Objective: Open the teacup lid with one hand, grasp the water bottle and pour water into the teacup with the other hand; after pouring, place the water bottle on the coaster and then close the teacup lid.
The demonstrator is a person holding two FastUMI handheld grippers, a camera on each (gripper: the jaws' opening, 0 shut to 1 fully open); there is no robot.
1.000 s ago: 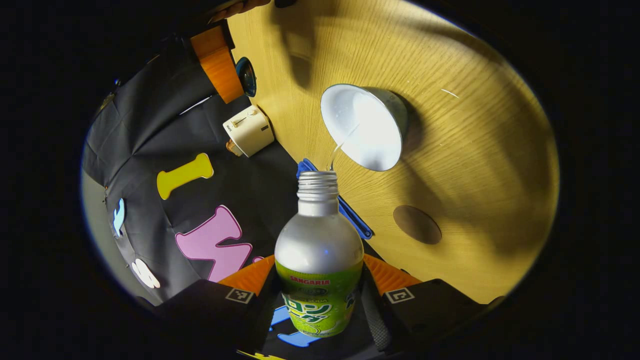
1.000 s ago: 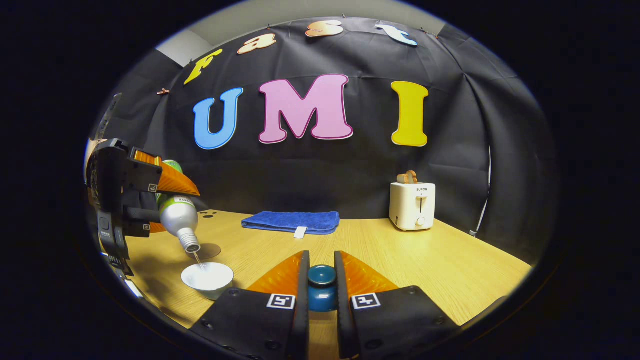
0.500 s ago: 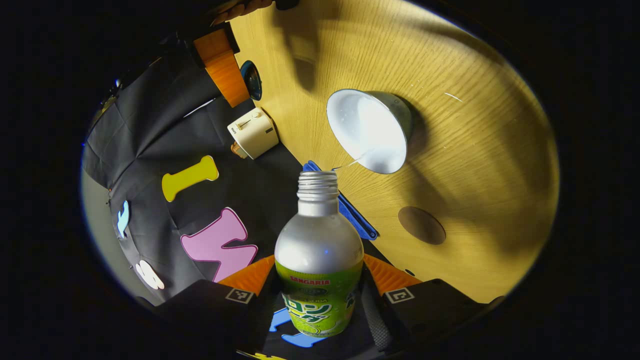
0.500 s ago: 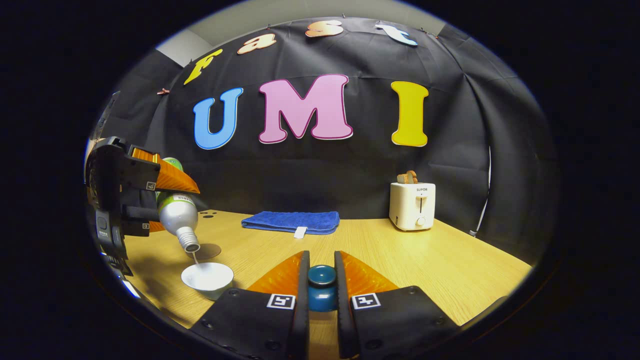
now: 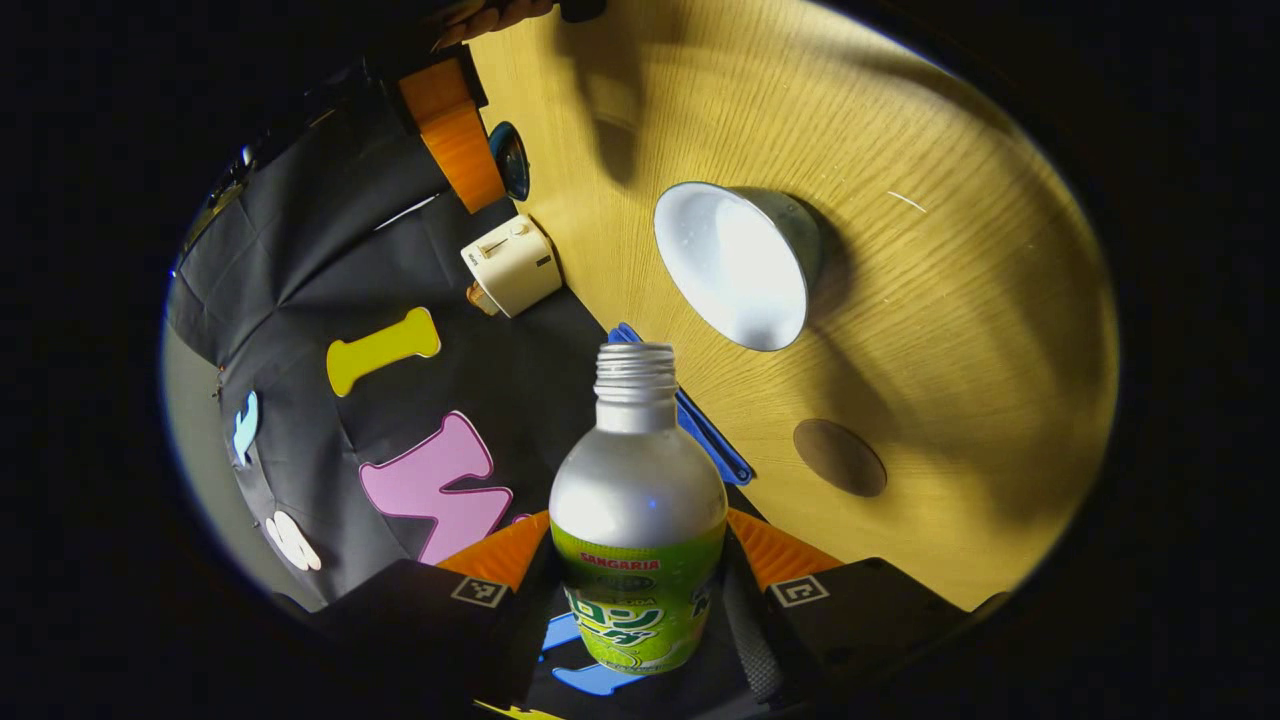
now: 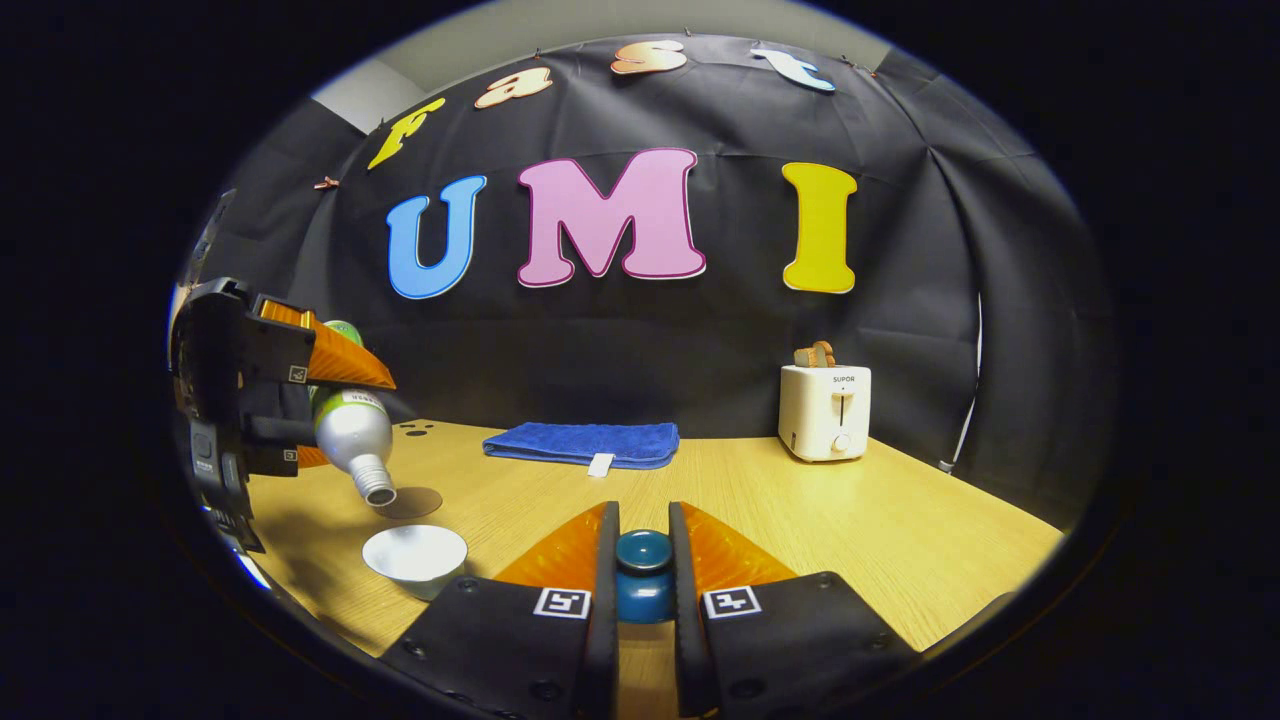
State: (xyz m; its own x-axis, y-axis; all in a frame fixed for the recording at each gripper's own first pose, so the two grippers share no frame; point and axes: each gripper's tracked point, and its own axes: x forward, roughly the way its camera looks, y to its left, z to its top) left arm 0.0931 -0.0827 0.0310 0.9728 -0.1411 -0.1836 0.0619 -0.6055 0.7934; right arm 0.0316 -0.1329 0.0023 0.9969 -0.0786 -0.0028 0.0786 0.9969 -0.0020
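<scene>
Firmly, the left claw (image 5: pixel 640 590) pinches the water bottle (image 5: pixel 638 500), one finger on each side of the green-labelled body. In the right gripper view the same left claw (image 6: pixel 300 395) hangs at the left edge with the water bottle (image 6: pixel 352 435) tilted, its uncapped mouth pointing down and toward the teacup (image 6: pixel 415 556) but held above it, apart from the rim. No stream shows between mouth and cup. In the left gripper view the teacup (image 5: pixel 735 262) stands open on the worktop (image 5: pixel 950 300), its pale inside catching the light. Near it, on the bare wood, lies the round brown coaster (image 5: pixel 840 457), with nothing on it; in the right gripper view the coaster (image 6: pixel 410 502) lies just behind the teacup.

The right claw (image 6: pixel 643 575) is closed on the dark blue teacup lid (image 6: pixel 643 570), both fingers pressed against its sides, holding it off the worktop (image 6: pixel 850 520) and well apart from the teacup. In the left gripper view the right claw (image 5: pixel 480 150) and the teacup lid (image 5: pixel 515 160) show far off near the top.

Farther back, a folded blue towel (image 6: pixel 582 442) lies along the worktop's rear edge, and a white toaster (image 6: pixel 825 410) stands to the right of it with bread in its slots.
</scene>
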